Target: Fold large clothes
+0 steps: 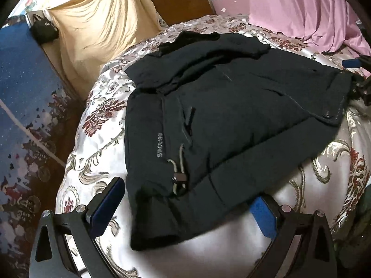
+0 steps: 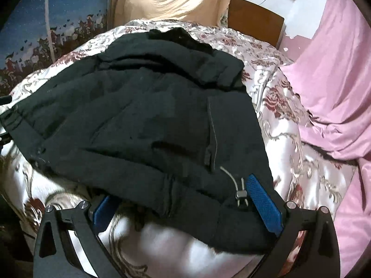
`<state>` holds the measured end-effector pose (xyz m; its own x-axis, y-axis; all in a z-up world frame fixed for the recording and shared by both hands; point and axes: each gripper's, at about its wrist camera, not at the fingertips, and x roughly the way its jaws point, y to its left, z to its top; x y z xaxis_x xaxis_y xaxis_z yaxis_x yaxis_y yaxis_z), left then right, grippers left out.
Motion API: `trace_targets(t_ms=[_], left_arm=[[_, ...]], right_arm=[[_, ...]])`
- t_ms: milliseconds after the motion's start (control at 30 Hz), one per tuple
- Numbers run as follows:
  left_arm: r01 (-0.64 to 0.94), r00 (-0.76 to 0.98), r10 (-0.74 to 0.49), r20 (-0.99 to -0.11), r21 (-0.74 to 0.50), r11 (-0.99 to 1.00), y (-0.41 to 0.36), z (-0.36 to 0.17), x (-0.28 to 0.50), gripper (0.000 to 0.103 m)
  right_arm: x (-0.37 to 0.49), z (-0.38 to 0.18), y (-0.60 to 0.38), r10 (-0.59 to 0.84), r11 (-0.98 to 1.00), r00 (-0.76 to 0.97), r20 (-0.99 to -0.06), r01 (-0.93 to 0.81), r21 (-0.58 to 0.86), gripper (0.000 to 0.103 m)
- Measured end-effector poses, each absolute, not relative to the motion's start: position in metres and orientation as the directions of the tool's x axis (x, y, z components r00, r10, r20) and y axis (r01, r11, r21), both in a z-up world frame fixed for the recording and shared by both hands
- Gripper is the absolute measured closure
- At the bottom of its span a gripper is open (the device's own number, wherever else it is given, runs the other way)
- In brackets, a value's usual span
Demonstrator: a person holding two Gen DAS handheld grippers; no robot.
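Black padded fabric fills the middle of both views: a large dark jacket lies spread on a bed covered by a shiny satin quilt patterned with maroon flowers and grey scrolls. Grey lettering runs down one panel of the jacket, and a grey drawcord with a metal toggle rests on it near the hem. The left gripper hangs over the near hem with its jaws spread wide, one blue pad on each side of the hem, gripping nothing. The right gripper sits at another hem edge, jaws also wide apart; the jacket's edge and a second cord toggle lie between its blue pads, the cloth draped just beside the right-hand pad but not pinched. Past the jacket, a cream cloth hangs at the head of the bed beside a brown wooden board, and a pink sheet is bunched along the quilt's far side. A blue patterned cloth hangs beside the bed.
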<state>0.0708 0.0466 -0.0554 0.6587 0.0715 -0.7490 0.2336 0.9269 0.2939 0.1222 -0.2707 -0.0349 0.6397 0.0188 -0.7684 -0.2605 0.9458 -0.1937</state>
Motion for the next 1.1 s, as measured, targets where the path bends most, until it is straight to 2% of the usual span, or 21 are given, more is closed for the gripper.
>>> trace_targets(t_ms=[200, 300, 467, 667, 767, 867, 1000, 1100], left_arm=[[0.294, 0.621, -0.041, -0.783, 0.184, 0.938, 0.062, -0.048, 0.067, 0.002], [0.322, 0.611, -0.066, -0.789, 0.172, 0.931, 0.064, -0.053, 0.055, 0.002], [0.308, 0.6, -0.035, -0.799, 0.191, 0.932, 0.064, -0.065, 0.051, 0.002], [0.208, 0.606, 0.026, -0.795, 0.19, 0.96, 0.066, -0.066, 0.07, 0.0], [0.186, 0.619, 0.044, -0.785, 0.2, 0.962, 0.066, -0.066, 0.076, 0.001], [0.189, 0.66, 0.087, -0.747, 0.276, 0.942, 0.059, -0.062, 0.073, 0.001], [0.206, 0.703, 0.141, -0.697, 0.39, 0.897, 0.047, -0.061, 0.067, 0.001], [0.221, 0.722, 0.133, -0.679, 0.409, 0.886, 0.039, -0.058, 0.063, 0.001]], right_arm=[[0.137, -0.023, -0.28, 0.096, 0.965, 0.637, -0.765, -0.248, -0.085, 0.002], [0.148, -0.021, -0.279, 0.121, 0.964, 0.636, -0.763, -0.259, -0.064, 0.002], [0.17, -0.023, -0.266, 0.141, 0.959, 0.618, -0.773, -0.28, -0.049, 0.002], [0.174, -0.026, -0.258, 0.135, 0.96, 0.613, -0.779, -0.274, -0.049, 0.002], [0.161, -0.03, -0.258, 0.106, 0.953, 0.626, -0.773, -0.287, -0.101, 0.002], [0.138, -0.035, -0.261, 0.088, 0.914, 0.661, -0.745, -0.351, -0.204, 0.002], [0.107, -0.058, -0.257, -0.019, 0.759, 0.681, -0.732, -0.467, -0.454, 0.002], [0.098, -0.057, -0.245, -0.021, 0.683, 0.725, -0.689, -0.493, -0.539, 0.002]])
